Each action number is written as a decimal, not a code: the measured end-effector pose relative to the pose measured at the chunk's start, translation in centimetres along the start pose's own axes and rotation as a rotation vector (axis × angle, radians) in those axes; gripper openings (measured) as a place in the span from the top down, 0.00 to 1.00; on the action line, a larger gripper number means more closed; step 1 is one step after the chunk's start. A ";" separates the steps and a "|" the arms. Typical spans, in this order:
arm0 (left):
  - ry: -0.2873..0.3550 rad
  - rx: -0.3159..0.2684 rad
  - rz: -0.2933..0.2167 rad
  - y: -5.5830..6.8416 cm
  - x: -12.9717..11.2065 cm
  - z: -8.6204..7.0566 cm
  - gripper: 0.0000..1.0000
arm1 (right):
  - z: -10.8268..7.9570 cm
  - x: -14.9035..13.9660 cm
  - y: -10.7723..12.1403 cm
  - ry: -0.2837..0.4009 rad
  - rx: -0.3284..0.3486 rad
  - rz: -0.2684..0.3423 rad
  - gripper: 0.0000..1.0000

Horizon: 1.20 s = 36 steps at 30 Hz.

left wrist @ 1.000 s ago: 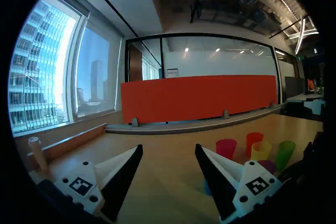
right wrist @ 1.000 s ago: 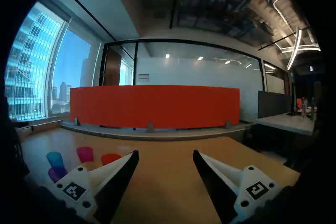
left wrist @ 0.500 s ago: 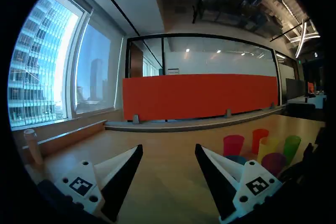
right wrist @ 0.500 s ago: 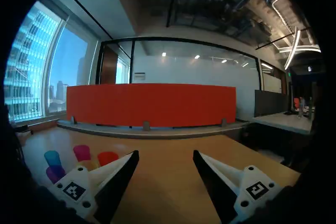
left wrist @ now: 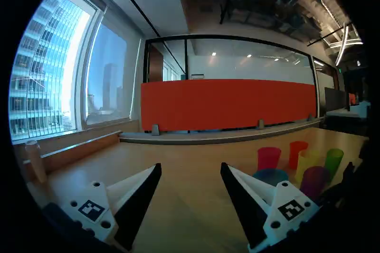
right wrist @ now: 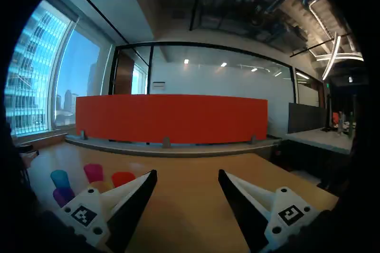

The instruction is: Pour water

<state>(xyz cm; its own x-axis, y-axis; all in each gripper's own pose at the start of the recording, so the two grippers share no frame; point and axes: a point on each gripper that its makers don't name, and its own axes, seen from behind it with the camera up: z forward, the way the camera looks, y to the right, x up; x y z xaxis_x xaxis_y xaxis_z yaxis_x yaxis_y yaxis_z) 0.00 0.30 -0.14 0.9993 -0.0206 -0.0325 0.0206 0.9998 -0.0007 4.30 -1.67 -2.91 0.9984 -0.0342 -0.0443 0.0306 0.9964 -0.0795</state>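
- Tan cylinder (left wrist: 35,160): it stands upright far to the left of the left gripper, at the edge of the worktop (left wrist: 190,155). A wide leftward swing of that gripper may knock it over.
- Left gripper (left wrist: 190,179): its fingers are spread apart with nothing between them, low over bare worktop. A sideways approach with the fingers this wide risks catching two cups at once.
- Cup cluster (left wrist: 294,165): it stands ahead and to the right of the left gripper. The blue cup (left wrist: 270,176) and purple cup (left wrist: 314,180) are nearest its right finger. The cups are packed close, and it cannot be told whether they touch. A finger pushed into the group is likely to tip a neighbour.
- Contents: which cup holds water cannot be told. The cups look light, so a hard squeeze or a fast tilt may spill.
- Right gripper (right wrist: 187,179): its fingers are likewise apart and empty. The cluster lies ahead and to its left, with the red cup (right wrist: 122,178) partly hidden behind its left finger. Both grippers converging on the cluster may collide.
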 end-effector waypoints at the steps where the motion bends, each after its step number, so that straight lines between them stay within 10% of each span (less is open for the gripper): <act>1: 0.000 -0.001 -0.004 0.0 0.0 0.0 0.08 | 0.0 0.1 0.0 0.001 -0.001 0.001 0.00; 36: -0.004 -0.015 -0.020 0.2 -0.3 -0.2 0.08 | -0.5 1.1 1.2 0.026 -0.005 0.009 0.00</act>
<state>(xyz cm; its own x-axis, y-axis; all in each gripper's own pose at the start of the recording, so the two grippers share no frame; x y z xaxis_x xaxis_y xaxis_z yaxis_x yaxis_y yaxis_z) -0.25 0.49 -0.30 0.9988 -0.0405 -0.0288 0.0400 0.9991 -0.0161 5.37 -0.54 -3.57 0.9971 -0.0276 -0.0712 0.0216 0.9963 -0.0835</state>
